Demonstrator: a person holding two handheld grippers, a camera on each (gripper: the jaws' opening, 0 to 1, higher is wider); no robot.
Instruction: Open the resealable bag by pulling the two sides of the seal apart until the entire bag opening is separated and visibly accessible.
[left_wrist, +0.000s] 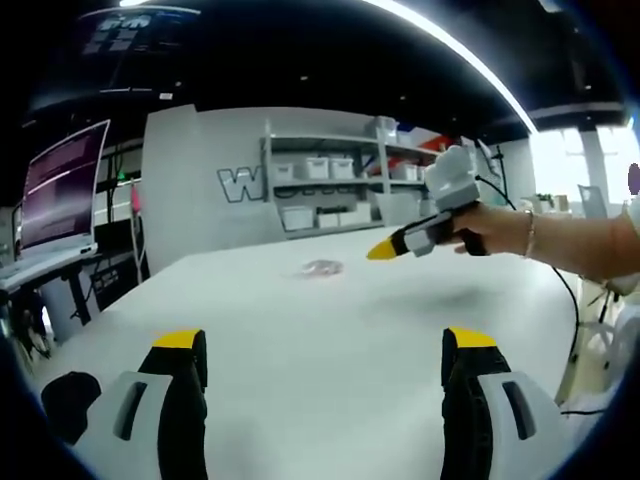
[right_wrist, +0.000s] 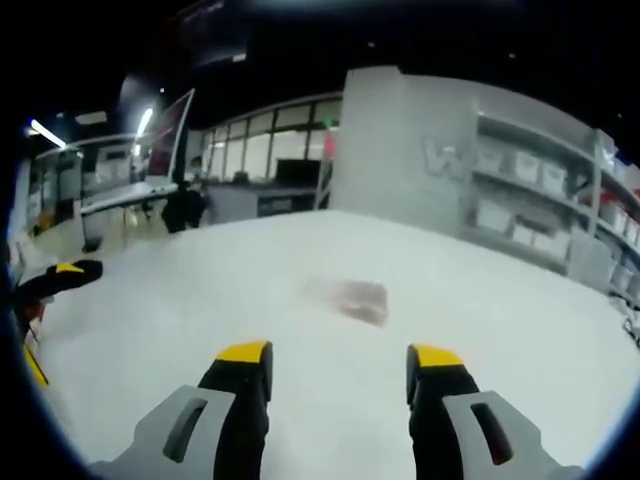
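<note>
Left claw (left_wrist: 325, 350) gapes over the white table (left_wrist: 300, 330); the bag (left_wrist: 321, 268) lies ahead, right claw (left_wrist: 385, 250) hovering near.

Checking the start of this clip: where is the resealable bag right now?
The resealable bag lies flat on the white table, untouched. In the left gripper view it is ahead of the open fingers, below the right gripper; in the right gripper view it is just beyond the fingers.

large "W" on grey wall (left_wrist: 232, 184)
</note>
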